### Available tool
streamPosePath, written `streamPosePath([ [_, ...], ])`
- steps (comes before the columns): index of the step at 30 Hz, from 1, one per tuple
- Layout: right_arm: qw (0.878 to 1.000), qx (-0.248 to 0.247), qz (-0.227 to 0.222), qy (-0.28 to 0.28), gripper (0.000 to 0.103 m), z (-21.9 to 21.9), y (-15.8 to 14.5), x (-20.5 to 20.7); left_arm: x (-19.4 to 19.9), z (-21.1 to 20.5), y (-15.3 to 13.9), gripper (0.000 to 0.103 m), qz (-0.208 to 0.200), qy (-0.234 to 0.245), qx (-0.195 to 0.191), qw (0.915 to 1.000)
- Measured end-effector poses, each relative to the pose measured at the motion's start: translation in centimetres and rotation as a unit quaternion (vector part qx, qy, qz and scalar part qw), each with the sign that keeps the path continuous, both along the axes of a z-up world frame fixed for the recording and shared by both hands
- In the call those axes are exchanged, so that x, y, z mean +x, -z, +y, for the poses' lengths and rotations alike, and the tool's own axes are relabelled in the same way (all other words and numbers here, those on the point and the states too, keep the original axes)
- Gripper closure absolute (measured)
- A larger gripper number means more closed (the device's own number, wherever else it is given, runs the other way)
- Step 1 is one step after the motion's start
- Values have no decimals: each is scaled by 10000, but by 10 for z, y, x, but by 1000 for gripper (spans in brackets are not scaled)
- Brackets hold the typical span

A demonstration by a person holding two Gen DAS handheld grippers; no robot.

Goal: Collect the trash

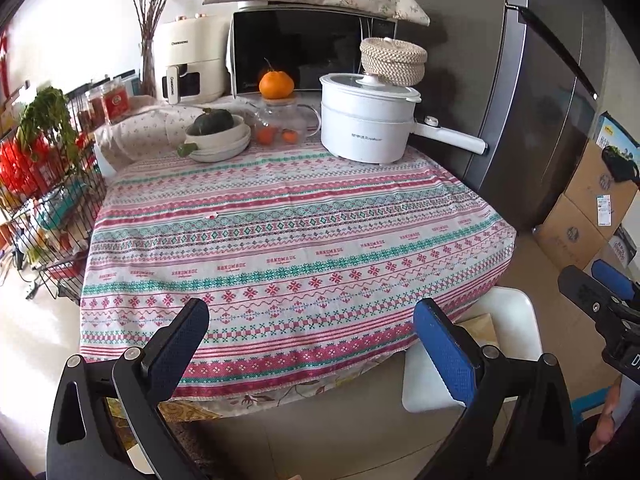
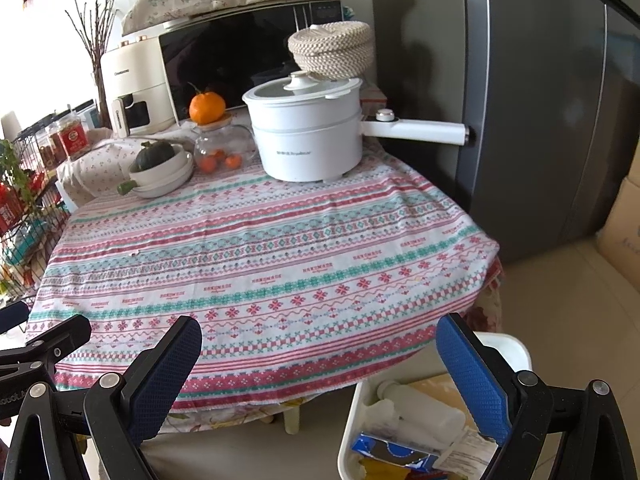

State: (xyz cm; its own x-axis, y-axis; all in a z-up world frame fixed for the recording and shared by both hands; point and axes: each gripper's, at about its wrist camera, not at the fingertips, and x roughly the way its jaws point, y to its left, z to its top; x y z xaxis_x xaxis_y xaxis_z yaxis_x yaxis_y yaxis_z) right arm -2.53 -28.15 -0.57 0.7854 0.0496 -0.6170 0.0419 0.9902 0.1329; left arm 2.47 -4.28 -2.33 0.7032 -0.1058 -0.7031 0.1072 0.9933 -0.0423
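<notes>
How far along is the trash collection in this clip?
Looks nearly finished. The white bin beside the table already holds a plastic bottle and a blue carton. The left gripper and right gripper are open, holding nothing. On the tablecloth only one tiny scrap seems left.

I see both wrist cameras looking forward and slightly down across the patterned tablecloth [image 1: 288, 216] from just off the table's near edge. My left view sits further left, taking in the wire rack [image 1: 48, 208] at the left and the other gripper's tip at its right border. My right view sits further right, nearer the refrigerator [image 2: 540, 100], with the white bin [image 2: 360, 420] under it. Both share the cloth, the white electric pot [image 1: 368, 124], the microwave [image 1: 304, 52] and the far clutter.
</notes>
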Motion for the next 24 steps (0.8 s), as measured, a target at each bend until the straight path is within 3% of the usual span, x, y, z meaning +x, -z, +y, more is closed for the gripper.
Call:
streamPosePath([
  [24,10000,16,12,29,5,-4,0,2,-1,-2,1,0,35,64,-20,10000],
])
